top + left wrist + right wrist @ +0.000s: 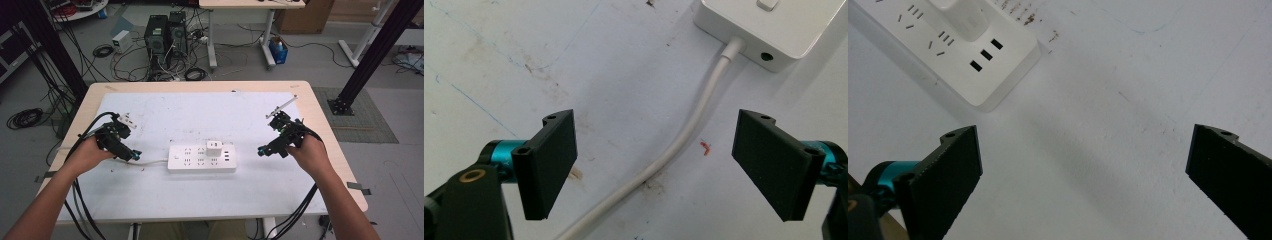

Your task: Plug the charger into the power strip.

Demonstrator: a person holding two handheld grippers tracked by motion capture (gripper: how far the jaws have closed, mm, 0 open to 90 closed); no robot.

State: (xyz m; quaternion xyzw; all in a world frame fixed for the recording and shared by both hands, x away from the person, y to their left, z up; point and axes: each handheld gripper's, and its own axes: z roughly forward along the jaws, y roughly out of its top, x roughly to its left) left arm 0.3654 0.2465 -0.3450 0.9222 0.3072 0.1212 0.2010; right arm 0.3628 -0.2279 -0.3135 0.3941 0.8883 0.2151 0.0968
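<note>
The white-covered table carries a white power strip lying flat between the two grippers, just ahead of each one's jaws, with a small white charger plug seated upright in its top row of sockets, toward the end nearer the right gripper. The left gripper sits at the strip's cord end with its jaws standing apart and nothing pressed between them; in the left gripper view the white cord runs from the strip's end face down between the two black jaws, touching neither. The right gripper hovers just off the strip's far end, jaws spread wide and empty, the strip's corner ahead and to one side of its jaws. The likely trouble, as I judge it, is that a pull on the plug would drag or lift the light strip along with it unless the left gripper pins the strip or cord firmly; a grip on the thin round cord could also slip. Coming in from the end, the right jaws might nudge the strip sideways before reaching the plug. The plug is cut off at the top edge of the right gripper view, the cord's far run leaves the frame below, and small marks on the table are hard to read.
</note>
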